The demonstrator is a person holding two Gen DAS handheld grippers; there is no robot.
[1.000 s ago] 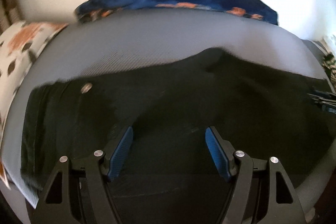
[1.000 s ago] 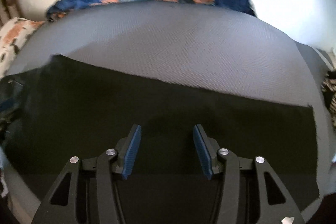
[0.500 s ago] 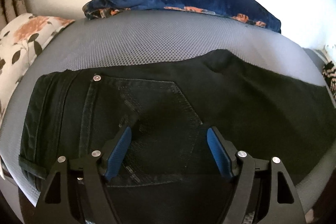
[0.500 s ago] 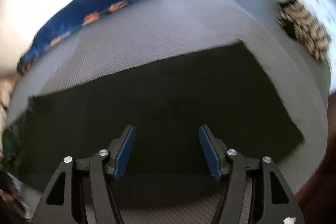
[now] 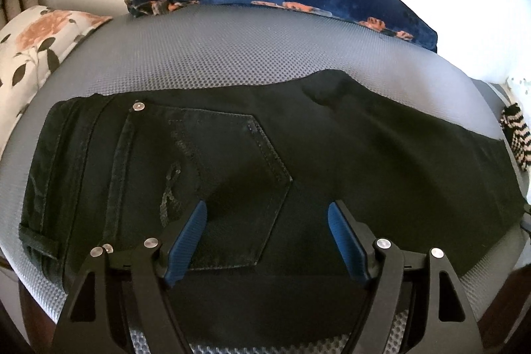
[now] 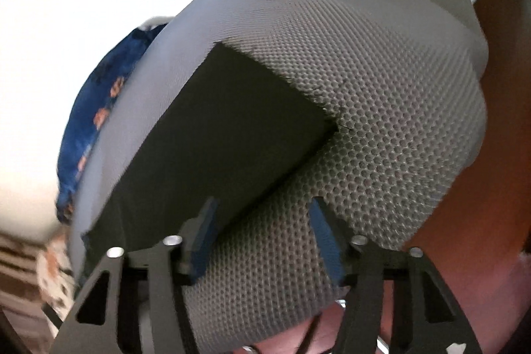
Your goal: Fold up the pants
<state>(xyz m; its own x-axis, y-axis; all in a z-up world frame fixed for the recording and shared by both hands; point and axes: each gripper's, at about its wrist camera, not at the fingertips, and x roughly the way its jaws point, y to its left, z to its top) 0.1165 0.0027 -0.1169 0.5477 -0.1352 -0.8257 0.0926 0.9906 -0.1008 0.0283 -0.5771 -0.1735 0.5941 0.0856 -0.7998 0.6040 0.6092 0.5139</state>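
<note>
Right wrist: right gripper [image 6: 262, 231] closing, empty (pants [image 6: 212, 138] hem beside), left gripper [image 5: 267, 236] wide, empty.

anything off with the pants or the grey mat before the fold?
Mostly tidy. The black pants lie flat on the grey mesh mat, but their far edge has a raised bump near the middle, so they're not fully smoothed. The leg hem looks frayed, loose threads sticking out. No damage to the mat visible.
</note>
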